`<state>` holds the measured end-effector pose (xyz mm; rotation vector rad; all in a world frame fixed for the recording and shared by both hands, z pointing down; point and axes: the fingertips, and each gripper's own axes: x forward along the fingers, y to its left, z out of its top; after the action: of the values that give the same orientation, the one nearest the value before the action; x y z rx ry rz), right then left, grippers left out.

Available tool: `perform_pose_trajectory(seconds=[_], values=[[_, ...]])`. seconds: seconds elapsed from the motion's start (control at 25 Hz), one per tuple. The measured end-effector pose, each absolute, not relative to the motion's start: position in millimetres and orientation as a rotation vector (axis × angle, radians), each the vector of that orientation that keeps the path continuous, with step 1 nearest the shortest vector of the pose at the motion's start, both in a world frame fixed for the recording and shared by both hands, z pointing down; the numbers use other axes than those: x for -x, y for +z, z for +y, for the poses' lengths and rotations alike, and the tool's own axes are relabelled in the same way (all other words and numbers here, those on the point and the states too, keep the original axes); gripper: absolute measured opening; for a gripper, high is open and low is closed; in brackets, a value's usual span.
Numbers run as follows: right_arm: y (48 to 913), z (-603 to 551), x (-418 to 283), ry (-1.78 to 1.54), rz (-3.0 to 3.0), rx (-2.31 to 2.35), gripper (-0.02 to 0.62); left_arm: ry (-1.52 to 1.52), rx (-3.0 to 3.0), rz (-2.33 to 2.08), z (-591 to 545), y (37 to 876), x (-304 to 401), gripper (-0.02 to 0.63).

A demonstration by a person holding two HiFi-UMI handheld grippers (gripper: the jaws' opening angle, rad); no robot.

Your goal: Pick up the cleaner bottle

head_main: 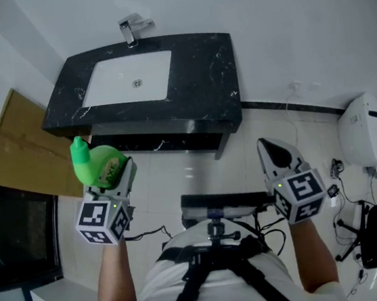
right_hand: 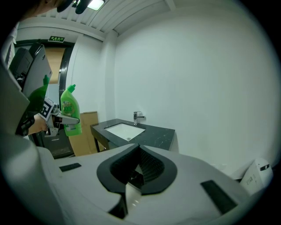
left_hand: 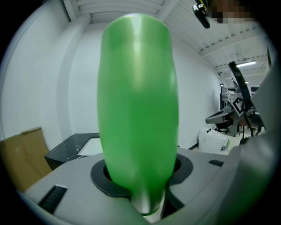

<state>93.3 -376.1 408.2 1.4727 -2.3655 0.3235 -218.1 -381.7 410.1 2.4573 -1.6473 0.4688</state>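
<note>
Green plastic cleaner bottle (head_main: pixel 93 166) is pinched in my left claw (head_main: pixel 113 176), aloft before the black sink surface (head_main: pixel 203 76); pickup looks done. Right claw (head_main: pixel 270 148) pressed together, empty.

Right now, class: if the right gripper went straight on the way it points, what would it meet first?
Most likely the black counter around the white basin: it lies directly beyond the shut, empty right gripper, with nothing between. Depth is unclear, so it might dip below its front edge.
</note>
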Motion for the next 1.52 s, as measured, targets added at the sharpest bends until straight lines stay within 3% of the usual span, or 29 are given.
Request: perform_pose_trajectory(seconds=[1.52], values=[[408,-379,-97,0.321,-2.331,-1.511,0.000,0.489,-2.507,-1.576,-400,412,205,0.173]])
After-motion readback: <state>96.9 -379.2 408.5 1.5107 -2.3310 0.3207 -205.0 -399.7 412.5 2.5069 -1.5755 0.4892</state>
